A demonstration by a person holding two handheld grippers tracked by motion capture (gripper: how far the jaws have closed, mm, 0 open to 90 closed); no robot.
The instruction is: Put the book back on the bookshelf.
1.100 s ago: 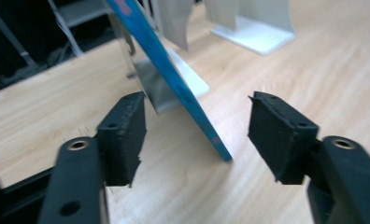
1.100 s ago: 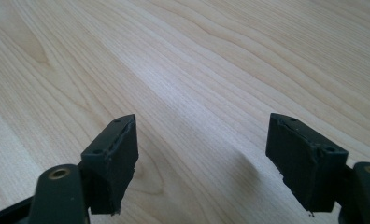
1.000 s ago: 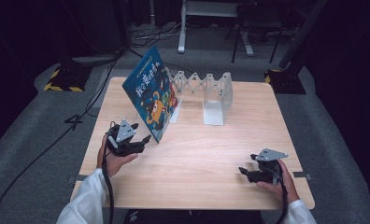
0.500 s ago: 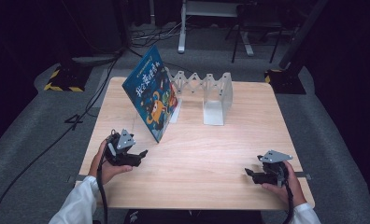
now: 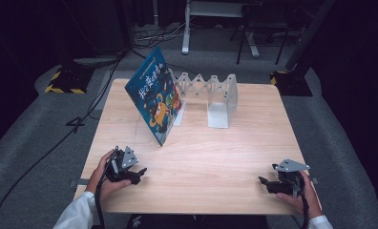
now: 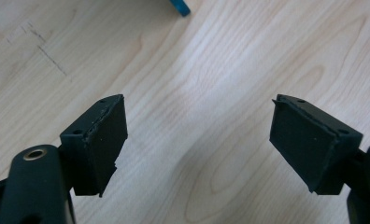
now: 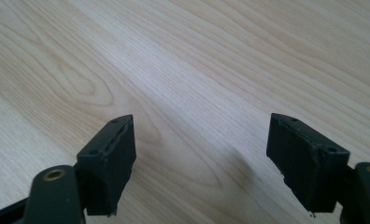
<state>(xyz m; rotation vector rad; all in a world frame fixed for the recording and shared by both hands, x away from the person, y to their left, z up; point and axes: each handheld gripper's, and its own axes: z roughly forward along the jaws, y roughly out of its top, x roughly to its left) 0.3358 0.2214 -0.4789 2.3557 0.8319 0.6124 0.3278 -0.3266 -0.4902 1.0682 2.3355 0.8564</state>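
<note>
One desk (image 5: 201, 162) is seen. One blue book (image 5: 154, 100) is propped tilted near its far-left corner against one white rack (image 5: 211, 93), its long axis rising away. Two grippers, left gripper (image 5: 140, 172) and right gripper (image 5: 263, 182), are held near the near corners, jaws wide and empty, the left's just opened.

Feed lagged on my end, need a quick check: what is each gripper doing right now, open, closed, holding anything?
Left gripper: open, jaws have just been opening, nothing between them, over bare table.
Right gripper: open, holding nothing.
</note>
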